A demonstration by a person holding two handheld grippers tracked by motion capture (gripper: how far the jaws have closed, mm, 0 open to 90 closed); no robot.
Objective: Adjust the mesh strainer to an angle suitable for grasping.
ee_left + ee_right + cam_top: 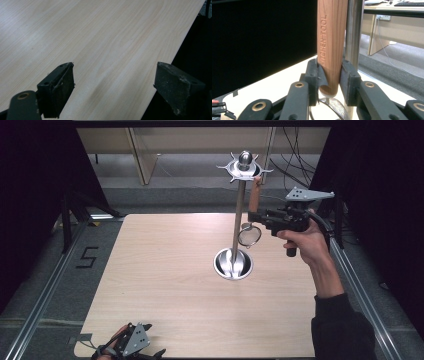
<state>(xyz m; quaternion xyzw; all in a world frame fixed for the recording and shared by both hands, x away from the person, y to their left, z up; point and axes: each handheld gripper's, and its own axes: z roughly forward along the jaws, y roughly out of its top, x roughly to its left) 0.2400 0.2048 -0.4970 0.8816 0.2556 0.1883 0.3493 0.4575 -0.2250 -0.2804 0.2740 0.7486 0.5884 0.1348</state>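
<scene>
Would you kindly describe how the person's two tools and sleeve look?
Both tools are black. The right tool carries a grey three-cornered plate with small holes and a black cable. The left tool has the same plate; its worn, dusty pads sit behind brass-coloured rivets. The sleeve is black.

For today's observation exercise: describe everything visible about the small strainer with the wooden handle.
The strainer has a round wire-mesh bowl with a metal rim and a reddish wooden handle stamped KITCHEN TOOL. It hangs upright, handle up, bowl down, beside the steel pole of the utensil stand. The right gripper has its jaws clamped on the handle's lower end.
</scene>
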